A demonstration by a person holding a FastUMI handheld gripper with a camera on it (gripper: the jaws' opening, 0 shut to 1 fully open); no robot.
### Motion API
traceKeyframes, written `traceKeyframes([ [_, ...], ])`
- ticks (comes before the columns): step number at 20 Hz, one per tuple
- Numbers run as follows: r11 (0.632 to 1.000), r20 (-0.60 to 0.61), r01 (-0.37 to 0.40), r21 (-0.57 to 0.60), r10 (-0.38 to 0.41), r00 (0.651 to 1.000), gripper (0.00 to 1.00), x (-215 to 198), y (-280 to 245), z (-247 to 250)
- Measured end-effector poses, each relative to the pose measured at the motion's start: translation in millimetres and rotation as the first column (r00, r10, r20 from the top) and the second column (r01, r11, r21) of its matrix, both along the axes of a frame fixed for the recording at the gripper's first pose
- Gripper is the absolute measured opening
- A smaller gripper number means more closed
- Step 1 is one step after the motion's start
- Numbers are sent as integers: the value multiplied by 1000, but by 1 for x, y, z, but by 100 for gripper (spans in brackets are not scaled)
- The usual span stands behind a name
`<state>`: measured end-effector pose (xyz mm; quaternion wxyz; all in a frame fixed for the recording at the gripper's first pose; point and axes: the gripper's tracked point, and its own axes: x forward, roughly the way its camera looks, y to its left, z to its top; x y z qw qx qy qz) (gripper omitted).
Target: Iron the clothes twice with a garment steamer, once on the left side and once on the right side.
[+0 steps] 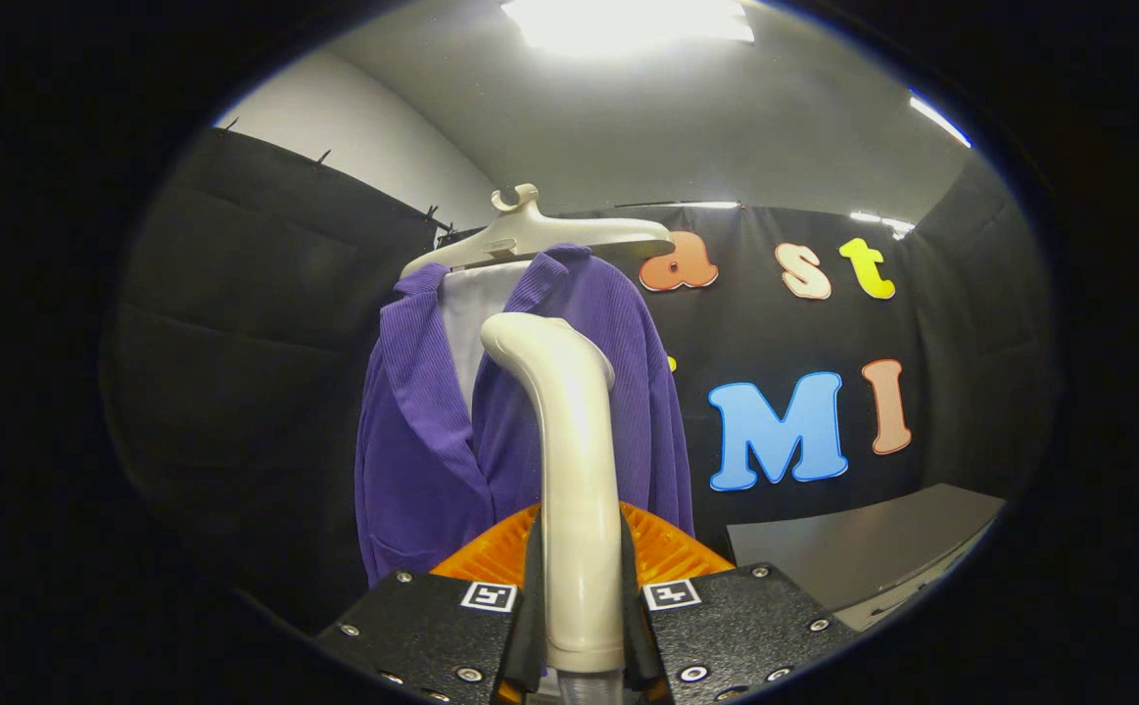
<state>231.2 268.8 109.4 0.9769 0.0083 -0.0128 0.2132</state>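
A: What has the gripper (581,587) got hold of?

B: The garment steamer (569,470); its pale handle stands upright between the two fingers (533,587), and both press on it from either side, so the jaws are closed down to the handle's width and clamped on it; the handle rises ahead of them and bends over at the top towards the clothes.

A: And the orange piece?

B: An orange ribbed part (672,548) sits just beyond the fingers, spreading out on both sides behind the handle; whether it belongs to the steamer or the gripper I cannot tell.

A: Where is the garment?

B: The purple jacket (422,441) hangs on a pale hanger (540,235) straight ahead, beyond the steamer; its collar is open and a white lining or shirt (471,323) shows at the neck; the steamer's bent top lies over the middle of the jacket's front in this view, just right of the open collar; whether it touches the cloth I cannot tell.

A: Anything else around?

B: The black cloth wall (265,294) stands behind the jacket; a grey table (863,548) lies to the right of the fingers, well apart from the jacket; a bright ceiling light (628,20) glares overhead.
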Motion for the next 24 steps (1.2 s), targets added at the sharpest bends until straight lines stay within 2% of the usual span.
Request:
traceKeyframes([
  [9,999,-75,44,-14,-45,996,33,-21,-12,-66],
  [24,992,-215,68,-110,-91,972,33,-57,-21,-175],
])
